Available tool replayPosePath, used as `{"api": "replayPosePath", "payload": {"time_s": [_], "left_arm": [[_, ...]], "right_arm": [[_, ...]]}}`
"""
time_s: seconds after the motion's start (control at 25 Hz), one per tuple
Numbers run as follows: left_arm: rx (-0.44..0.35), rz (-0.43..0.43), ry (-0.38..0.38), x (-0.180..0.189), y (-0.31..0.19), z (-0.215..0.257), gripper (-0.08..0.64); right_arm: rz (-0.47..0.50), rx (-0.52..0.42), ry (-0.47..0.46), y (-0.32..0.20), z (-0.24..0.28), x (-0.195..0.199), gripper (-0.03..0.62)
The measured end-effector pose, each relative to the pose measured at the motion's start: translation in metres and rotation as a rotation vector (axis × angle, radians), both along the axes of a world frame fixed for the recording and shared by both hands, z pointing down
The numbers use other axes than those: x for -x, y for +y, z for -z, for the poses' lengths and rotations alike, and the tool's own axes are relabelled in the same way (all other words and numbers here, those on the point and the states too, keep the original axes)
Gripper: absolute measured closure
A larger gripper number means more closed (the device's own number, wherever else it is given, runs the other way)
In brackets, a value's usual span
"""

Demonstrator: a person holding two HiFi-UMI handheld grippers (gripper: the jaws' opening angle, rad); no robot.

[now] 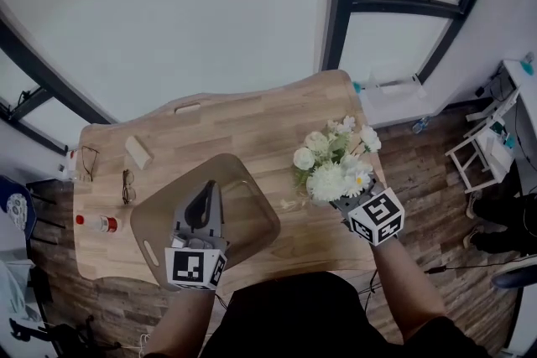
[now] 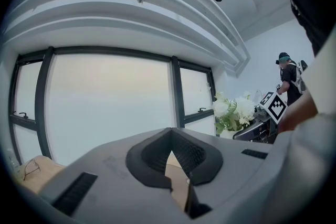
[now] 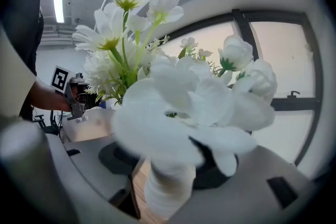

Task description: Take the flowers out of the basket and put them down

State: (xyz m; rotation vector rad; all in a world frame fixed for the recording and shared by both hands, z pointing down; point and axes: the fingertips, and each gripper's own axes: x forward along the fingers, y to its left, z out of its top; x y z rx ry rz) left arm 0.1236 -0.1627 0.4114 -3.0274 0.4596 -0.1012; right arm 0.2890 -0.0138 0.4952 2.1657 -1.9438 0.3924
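Observation:
A bunch of white flowers (image 1: pixel 331 159) with green leaves is held above the right part of the wooden table (image 1: pixel 252 117), outside the basket. My right gripper (image 1: pixel 341 195) is shut on its white-wrapped stem (image 3: pixel 167 189), and the blooms (image 3: pixel 184 86) fill the right gripper view. The brown basket (image 1: pixel 252 218) stands left of the flowers, near the table's front edge. My left gripper (image 1: pixel 206 190) reaches into it from the near side. Its jaws are closed on a thin tan wall (image 2: pixel 179 184), which looks like the basket's rim. From the left gripper view the flowers (image 2: pixel 231 110) show at the right.
On the table's left lie two pairs of glasses (image 1: pixel 127 186), a red-capped bottle (image 1: pixel 99 222) and a small pale block (image 1: pixel 138 152). A white rack (image 1: pixel 487 142) stands on the floor at right. Another person (image 2: pixel 287 73) stands in the background.

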Motion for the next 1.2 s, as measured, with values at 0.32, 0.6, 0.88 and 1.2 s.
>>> {"api": "replayPosePath", "payload": {"time_s": [0.32, 0.6, 0.88, 1.2], "left_arm": [[0.012, 0.013, -0.043, -0.005, 0.003, -0.013, 0.555], [0.039, 0.023, -0.074, -0.005, 0.008, -0.026, 0.555], [0.064, 0.050, -0.087, 0.002, 0.002, -0.035, 0.555], [0.086, 0.061, -0.077, -0.006, 0.011, -0.038, 0.555]], "right_arm": [[-0.015, 0.029, -0.024, 0.001, -0.040, -0.011, 0.298], [-0.003, 0.037, -0.008, -0.005, -0.067, -0.022, 0.298], [-0.002, 0.047, -0.002, -0.014, -0.087, -0.026, 0.298], [0.037, 0.036, 0.009, -0.018, -0.085, -0.025, 0.298]]}}
